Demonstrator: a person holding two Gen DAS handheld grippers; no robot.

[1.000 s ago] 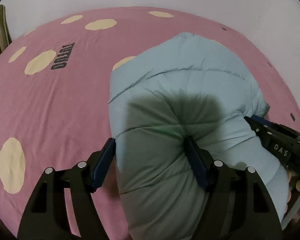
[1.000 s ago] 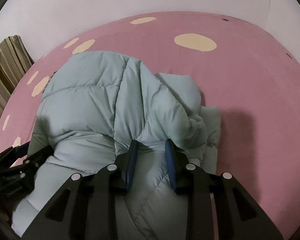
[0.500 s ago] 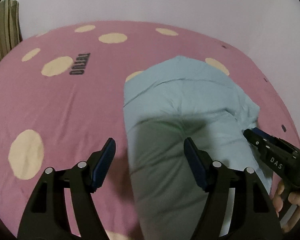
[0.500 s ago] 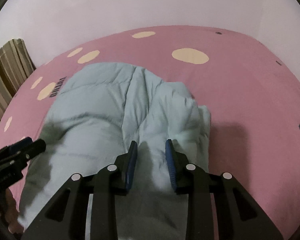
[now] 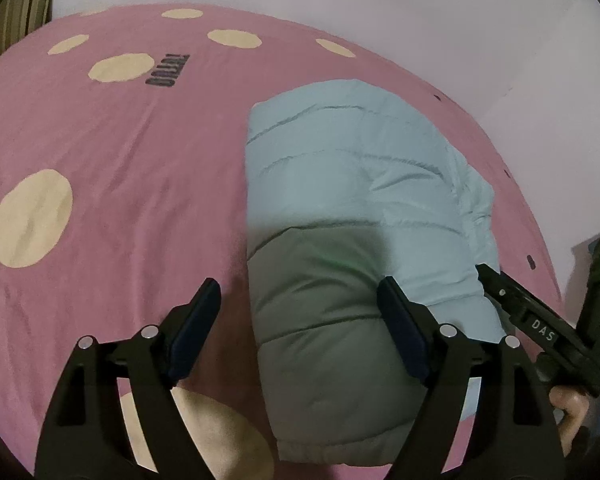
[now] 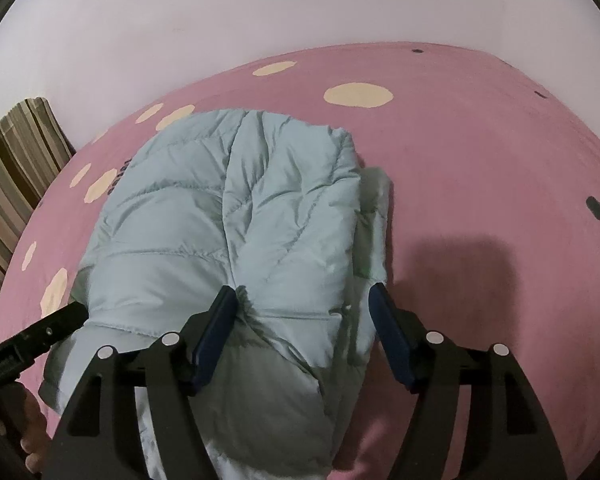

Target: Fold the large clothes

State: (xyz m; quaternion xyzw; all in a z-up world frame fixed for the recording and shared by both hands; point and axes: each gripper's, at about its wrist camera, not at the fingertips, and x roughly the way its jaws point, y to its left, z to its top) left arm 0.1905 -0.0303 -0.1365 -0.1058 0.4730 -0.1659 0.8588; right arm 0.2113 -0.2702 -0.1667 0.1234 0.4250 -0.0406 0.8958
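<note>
A pale blue quilted puffer jacket [image 5: 356,200] lies folded in a thick bundle on the pink bed; it also shows in the right wrist view [image 6: 228,232]. My left gripper [image 5: 300,312] is open and empty, hovering over the jacket's near left edge. My right gripper [image 6: 304,320] is open, its jaws spread above the jacket's near right part, holding nothing. The right gripper's body appears at the right of the left wrist view [image 5: 540,332], and the left gripper's tip at the lower left of the right wrist view [image 6: 40,332].
The pink bedsheet [image 5: 100,160] has cream dots and dark lettering [image 5: 166,72]. A striped pillow or cushion [image 6: 16,176] lies at the bed's left end. A white wall [image 6: 260,12] runs behind the bed.
My right gripper was shut on a fold of the jacket and has opened, letting it go. Both grippers have pulled back and up, and the jacket now lies flatter.
</note>
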